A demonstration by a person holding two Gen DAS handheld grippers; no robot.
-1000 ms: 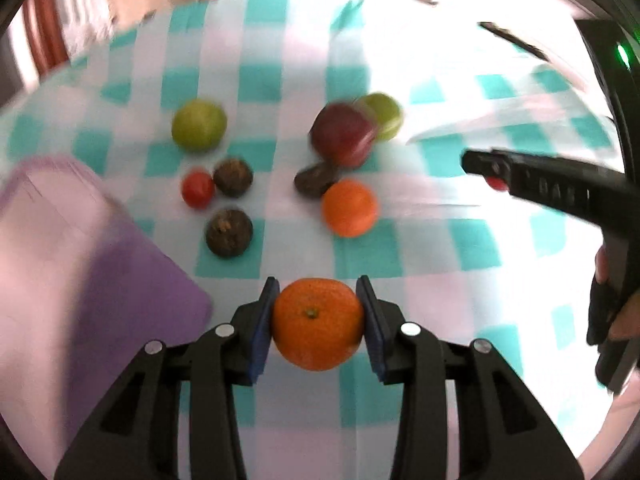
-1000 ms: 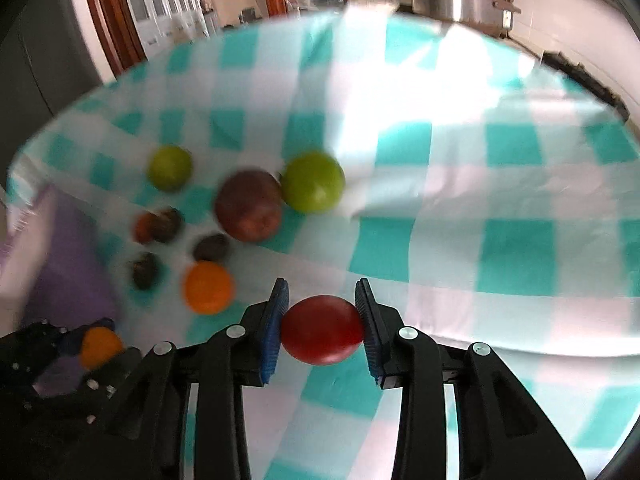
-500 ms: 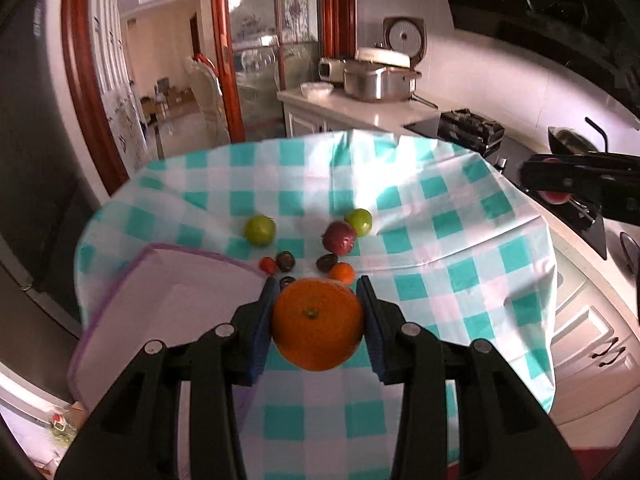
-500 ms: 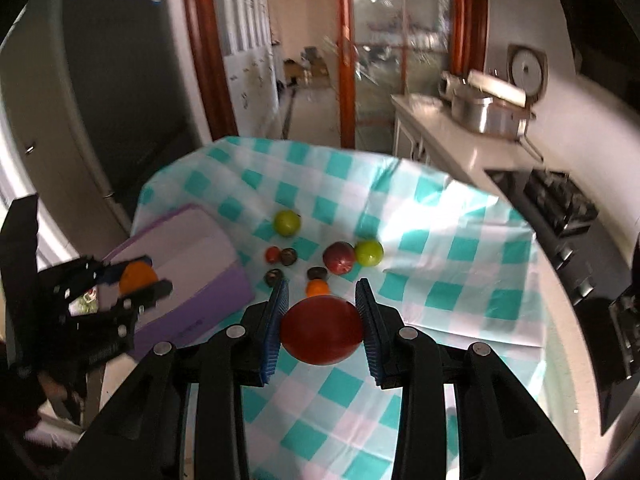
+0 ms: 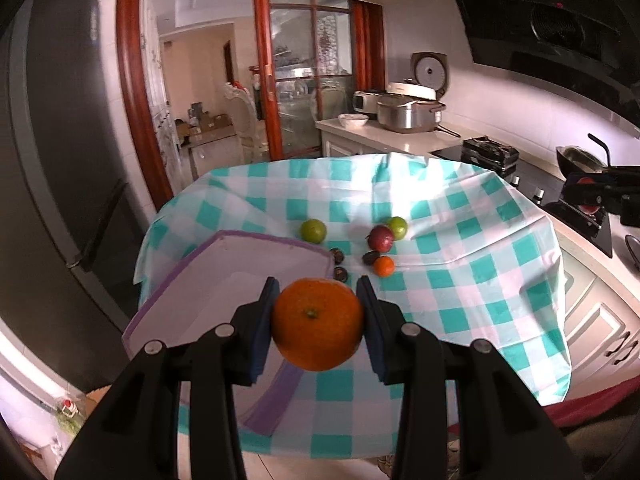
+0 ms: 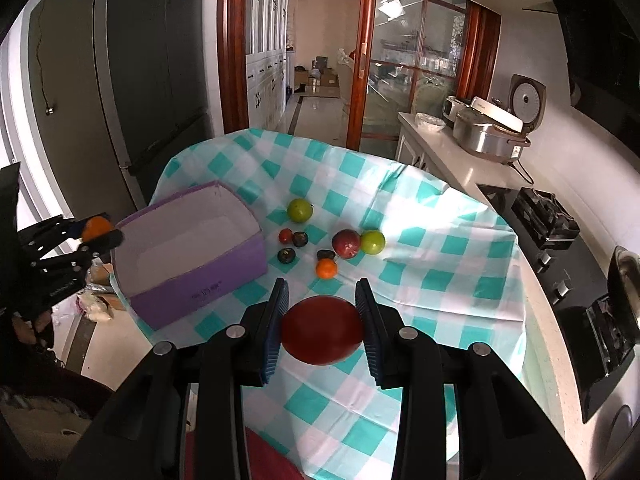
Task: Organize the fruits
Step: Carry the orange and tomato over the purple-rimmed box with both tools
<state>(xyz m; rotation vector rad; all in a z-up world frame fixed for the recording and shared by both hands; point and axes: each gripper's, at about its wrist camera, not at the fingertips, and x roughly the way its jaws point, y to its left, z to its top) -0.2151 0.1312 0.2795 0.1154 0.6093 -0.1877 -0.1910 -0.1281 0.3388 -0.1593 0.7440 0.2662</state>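
My left gripper (image 5: pixel 318 330) is shut on an orange (image 5: pixel 318 324), held high above the near left of the table, beside the purple box (image 5: pixel 240 276). My right gripper (image 6: pixel 322 330) is shut on a red tomato (image 6: pixel 322 330), held high over the table's near edge. The purple box (image 6: pixel 188 248) is open and looks empty. On the checked cloth lie two green fruits (image 6: pixel 300 210) (image 6: pixel 373 242), a dark red fruit (image 6: pixel 346 243), a small orange (image 6: pixel 326 268), a small tomato (image 6: pixel 285 235) and several dark round fruits (image 6: pixel 300 239). The left gripper also shows in the right wrist view (image 6: pixel 96 232).
The table (image 6: pixel 440 240) has a teal and white checked cloth that hangs over its edges. A counter with rice cookers (image 6: pixel 492 128) and a gas hob (image 6: pixel 548 216) runs along the right. A dark fridge (image 6: pixel 140 80) stands at the left.
Both grippers have risen far above the table and pulled back, each still holding its fruit. The table fruits have not moved.
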